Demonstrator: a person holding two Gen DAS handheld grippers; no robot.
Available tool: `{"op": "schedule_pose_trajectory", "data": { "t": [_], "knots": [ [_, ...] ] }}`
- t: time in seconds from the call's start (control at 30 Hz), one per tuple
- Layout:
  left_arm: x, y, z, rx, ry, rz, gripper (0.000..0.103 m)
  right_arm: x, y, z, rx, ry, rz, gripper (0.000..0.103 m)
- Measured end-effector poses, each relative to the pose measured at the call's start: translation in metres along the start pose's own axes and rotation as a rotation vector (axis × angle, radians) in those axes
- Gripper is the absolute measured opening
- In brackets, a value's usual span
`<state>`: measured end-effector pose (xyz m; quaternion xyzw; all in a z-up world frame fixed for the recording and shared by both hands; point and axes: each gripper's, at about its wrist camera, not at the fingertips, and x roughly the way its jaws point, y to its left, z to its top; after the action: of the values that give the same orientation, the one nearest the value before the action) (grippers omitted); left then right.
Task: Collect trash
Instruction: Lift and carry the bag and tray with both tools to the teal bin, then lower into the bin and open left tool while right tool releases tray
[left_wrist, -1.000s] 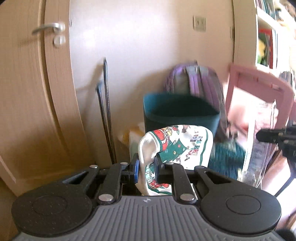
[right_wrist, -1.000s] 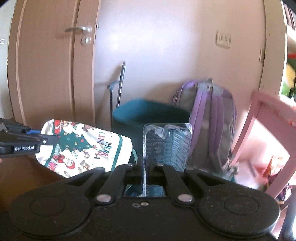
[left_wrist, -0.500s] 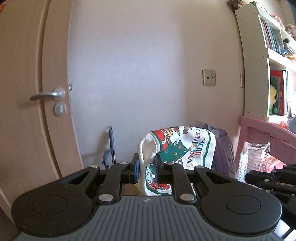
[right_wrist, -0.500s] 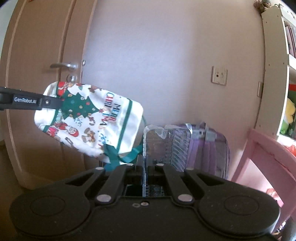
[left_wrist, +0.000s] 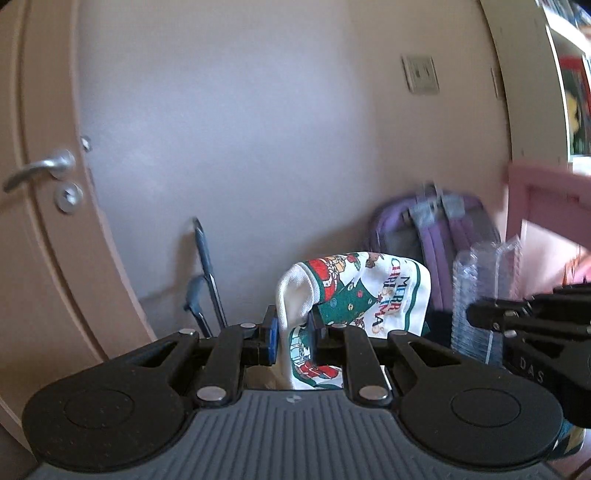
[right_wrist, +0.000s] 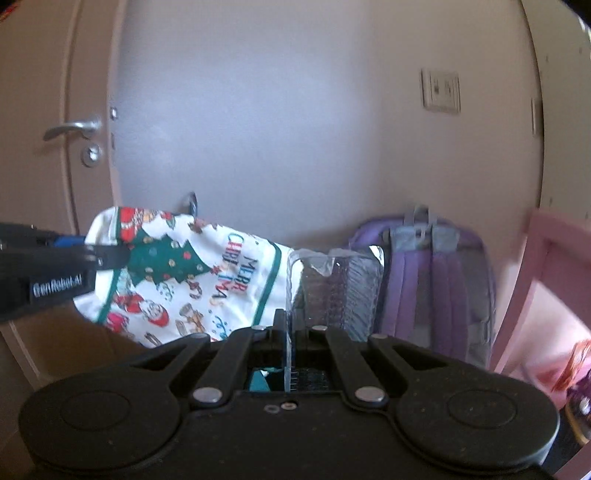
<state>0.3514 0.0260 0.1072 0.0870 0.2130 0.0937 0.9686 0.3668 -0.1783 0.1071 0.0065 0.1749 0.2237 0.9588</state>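
pale wall (left_wrist: 240, 147) ahead; my left gripper (left_wrist: 291, 338) pinches a christmas cloth (left_wrist: 354, 295) (printed), right gripper (right_wrist: 290, 332) clamps clear plastic packaging (right_wrist: 336, 291).

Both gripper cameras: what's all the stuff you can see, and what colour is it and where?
Christmas cloth bag: one, white with green, red and "Merry Christmas" print, pinched in the left gripper.
Plastic packaging: one, clear and ribbed, pinched in the right gripper.
Backpack: one, purple and grey, against the wall at right.
Pink furniture: one piece, pink, far right; what kind is unclear.
Door: one, light wood with a silver handle, left.
Wall switch: one, pale, high on the wall.
Folded metal frame: one, dark, leaning on the wall by the door.
Shelf unit: one, cream, upper right.
Left gripper: black, blue pad, shut on the bag.
Right gripper: black, shut on the packaging.
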Motion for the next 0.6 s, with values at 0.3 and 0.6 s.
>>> {"op": "schedule_pose_trajectory", "data": {
  "t": [0.3, 0.6],
  "knots": [
    [0.057, -0.026, -0.030, 0.092, 0.174, -0.060, 0.016, 0.039, -0.004, -0.040, -0.014, 0.136, 0.066, 0.001],
    [0.089, -0.057, -0.040, 0.208, 0.305, -0.151, 0.017, 0.055, -0.006, -0.054, -0.030, 0.251, 0.070, 0.005]
  ]
}}
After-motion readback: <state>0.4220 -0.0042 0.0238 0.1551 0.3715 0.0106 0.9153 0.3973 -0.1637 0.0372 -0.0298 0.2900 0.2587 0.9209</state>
